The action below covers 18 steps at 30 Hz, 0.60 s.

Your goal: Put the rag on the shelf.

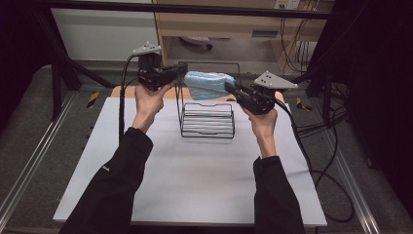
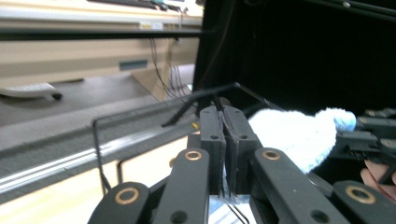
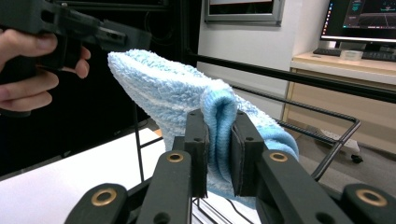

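While the light blue towel (image 1: 207, 85) hangs stretched between both grippers above the black wire rack (image 1: 208, 119), its long axis runs left to right. The left gripper (image 1: 181, 71) pinches one end, and the right gripper (image 3: 218, 140) is clamped on a fold of the other.

Both tongs raised, tips pointing inward

I am holding the left tongs (image 1: 181, 71) up in my left hand (image 1: 148, 97), jaws pressed nearly together and aiming right; my right hand (image 1: 263, 119) is lifting the right tongs (image 1: 230, 87) at a similar height, jaws clamping on something soft and aiming left, both forearms reaching forward in dark sleeves.
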Tool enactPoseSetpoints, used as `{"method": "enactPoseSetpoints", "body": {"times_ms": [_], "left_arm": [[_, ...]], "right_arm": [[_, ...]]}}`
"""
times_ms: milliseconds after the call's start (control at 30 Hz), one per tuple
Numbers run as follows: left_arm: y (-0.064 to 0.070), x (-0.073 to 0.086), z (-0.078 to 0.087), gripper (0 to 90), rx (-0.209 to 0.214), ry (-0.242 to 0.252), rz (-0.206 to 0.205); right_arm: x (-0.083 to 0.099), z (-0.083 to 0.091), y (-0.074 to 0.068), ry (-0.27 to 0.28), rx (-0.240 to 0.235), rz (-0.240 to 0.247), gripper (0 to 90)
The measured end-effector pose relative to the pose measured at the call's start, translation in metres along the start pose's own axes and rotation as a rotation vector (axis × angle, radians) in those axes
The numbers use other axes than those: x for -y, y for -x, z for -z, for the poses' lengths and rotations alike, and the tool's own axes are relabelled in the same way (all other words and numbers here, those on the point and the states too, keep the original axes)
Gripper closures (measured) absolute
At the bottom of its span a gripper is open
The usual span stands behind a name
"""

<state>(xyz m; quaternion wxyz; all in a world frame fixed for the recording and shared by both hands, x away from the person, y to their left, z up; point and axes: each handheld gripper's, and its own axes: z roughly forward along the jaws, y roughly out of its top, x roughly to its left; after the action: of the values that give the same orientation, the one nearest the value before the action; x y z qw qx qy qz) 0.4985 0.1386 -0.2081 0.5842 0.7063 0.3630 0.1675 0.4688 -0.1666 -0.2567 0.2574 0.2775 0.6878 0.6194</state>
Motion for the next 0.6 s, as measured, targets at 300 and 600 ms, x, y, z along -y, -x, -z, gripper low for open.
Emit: {"method": "enactPoseSetpoints", "body": {"times_ms": [300, 600], "left_arm": [[0.003, 0.014, 0.004, 88.5, 0.055, -0.037, -0.035], [0.004, 0.027, 0.000, 89.2, 0.062, -0.053, -0.045]], "right_arm": [[0.000, 0.002, -0.002, -0.003, -0.007, 0.006, 74.3], [-0.002, 0.010, -0.005, -0.005, -0.017, -0.033, 52.4]]}}
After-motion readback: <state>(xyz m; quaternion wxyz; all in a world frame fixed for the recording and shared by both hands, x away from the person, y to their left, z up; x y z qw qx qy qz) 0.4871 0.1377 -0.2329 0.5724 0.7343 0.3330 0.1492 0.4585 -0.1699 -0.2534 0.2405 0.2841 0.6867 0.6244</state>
